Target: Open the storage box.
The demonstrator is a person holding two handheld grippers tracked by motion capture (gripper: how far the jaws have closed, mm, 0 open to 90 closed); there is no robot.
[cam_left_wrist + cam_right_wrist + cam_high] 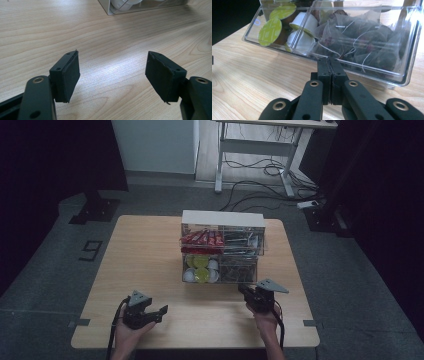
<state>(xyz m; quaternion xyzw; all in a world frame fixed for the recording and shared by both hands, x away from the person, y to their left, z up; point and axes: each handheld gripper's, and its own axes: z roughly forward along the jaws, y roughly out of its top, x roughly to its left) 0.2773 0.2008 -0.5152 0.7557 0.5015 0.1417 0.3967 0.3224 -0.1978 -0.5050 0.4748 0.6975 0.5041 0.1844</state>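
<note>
Tea bags (362,42) beyond closed right gripper (329,60).

I see a light wooden bench (145,270) on a grey floor. A clear plastic organiser (222,247) stands on its far middle, holding red packets, green and white capsules and tea bags. Both grippers are at the bench's near edge.

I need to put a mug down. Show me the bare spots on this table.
Bare wood lies left of the clear organizer, out to the table edge, and between the left gripper and right gripper. It is crowded around the organizer's front drawer, where the right gripper's shut jaws nearly meet it.
</note>
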